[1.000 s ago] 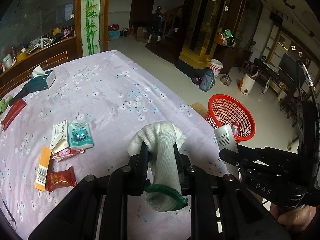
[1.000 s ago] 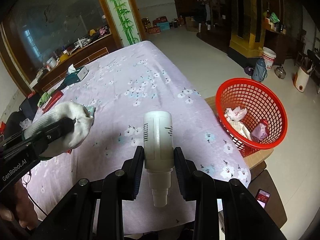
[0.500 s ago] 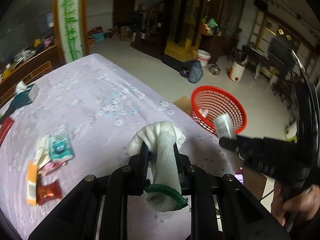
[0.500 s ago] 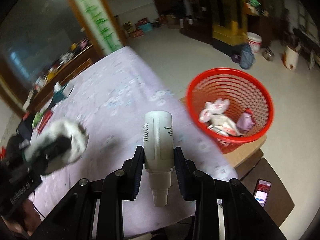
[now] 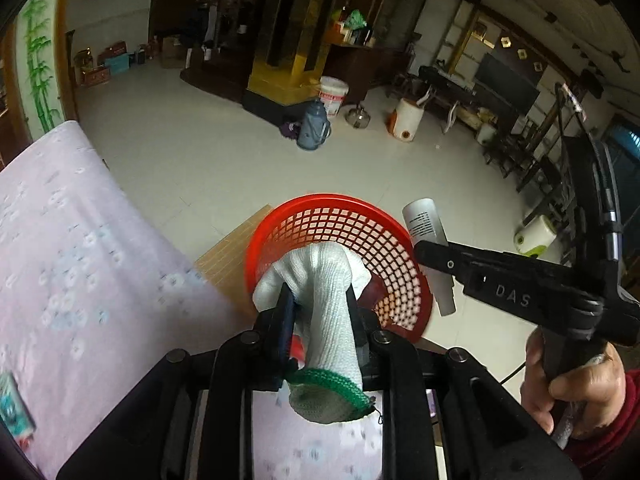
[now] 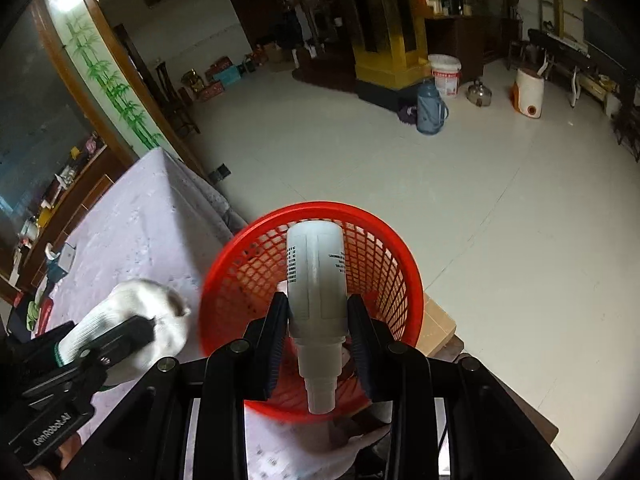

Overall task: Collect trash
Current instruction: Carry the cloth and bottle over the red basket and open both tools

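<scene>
Bottle (image 6: 316,280) and glove (image 5: 320,300) are both in my jaws: my right gripper (image 6: 316,330) is clamped on the white bottle, my left gripper (image 5: 320,320) on the knitted glove. Both hang over the red basket (image 6: 412,280), so I judge this the drop step; next I spread the jaws. The bottle's long axis runs along my fingers, neck toward me, base pointing away. Beyond lies bare floor (image 6: 440,180).
</scene>
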### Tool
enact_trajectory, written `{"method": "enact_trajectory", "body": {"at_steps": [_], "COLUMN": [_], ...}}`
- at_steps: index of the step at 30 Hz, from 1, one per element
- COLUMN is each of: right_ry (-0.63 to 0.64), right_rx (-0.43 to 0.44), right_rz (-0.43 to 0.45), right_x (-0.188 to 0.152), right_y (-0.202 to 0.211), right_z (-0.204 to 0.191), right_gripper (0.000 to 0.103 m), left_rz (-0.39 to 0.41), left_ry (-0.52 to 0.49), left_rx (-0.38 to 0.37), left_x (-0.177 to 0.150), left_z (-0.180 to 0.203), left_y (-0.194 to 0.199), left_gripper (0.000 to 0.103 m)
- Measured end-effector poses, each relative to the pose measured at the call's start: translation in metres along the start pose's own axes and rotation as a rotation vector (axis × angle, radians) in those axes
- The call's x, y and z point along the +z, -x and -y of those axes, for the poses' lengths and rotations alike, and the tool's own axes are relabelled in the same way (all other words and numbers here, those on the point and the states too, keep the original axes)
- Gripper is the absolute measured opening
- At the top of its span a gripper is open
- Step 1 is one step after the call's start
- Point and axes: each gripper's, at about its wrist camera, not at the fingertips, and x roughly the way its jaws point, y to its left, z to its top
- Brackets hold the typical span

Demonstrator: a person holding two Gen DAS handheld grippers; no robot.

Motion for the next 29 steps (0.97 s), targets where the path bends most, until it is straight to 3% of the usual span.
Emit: {"method": "enact_trajectory", "body": {"at_steps": [1,3,4,8,11,13,15,22,24,29], "right_ry": [-0.001,0.008,0.009,0.032,0.051,0.073,0.097,0.158,0.184,0.255], "right_rx": [0.004,-0.009,-0.027,-0.049,-0.056,-0.058,-0.048,0.007,0.016,0.058], "right_rz": [-0.009,-0.036,-0.036,-0.027,-0.018,-0.014,-0.012,-0.061,-0.080,-0.129], "right_x": [0.002,0.005,0.006,0.002,-0.009,-0.019,-0.032,-0.073,-0.087,-0.126], "right_y": [-0.006,-0.017,-0.018,-0.012,-0.004,0.002,0.009,0.004,-0.003,-0.025], "right_z": [0.002,0.003,0.004,0.000,-0.014,-0.026,-0.042,-0.104,-0.123,-0.186], "right_gripper": [0.033,0.050,0.053,0.054,0.061,0.063,0.065,0.070,0.073,0.074], "left_rz": [-0.006,-0.008,-0.002,0.035,0.055,0.097,0.148,0.175,0.186,0.133], "left_ry": [0.000,-0.002,-0.001,0.017,0.022,0.030,0.046,0.203,0.233,0.266], "left_rx": [0.003,0.033,0.070,0.136,0.203,0.248,0.261,0.131,0.166,0.397], "left_x": [0.003,0.008,0.009,0.006,0.002,-0.002,-0.010,-0.056,-0.075,-0.135], "left_z": [0.001,0.004,0.002,-0.008,-0.015,-0.023,-0.033,-0.083,-0.100,-0.147], "left_y": [-0.009,-0.019,-0.022,-0.012,0.003,0.020,0.041,0.094,0.113,0.162], "left_gripper": [0.024,0.045,0.050,0.072,0.075,0.085,0.088,0.091,0.091,0.096]}}
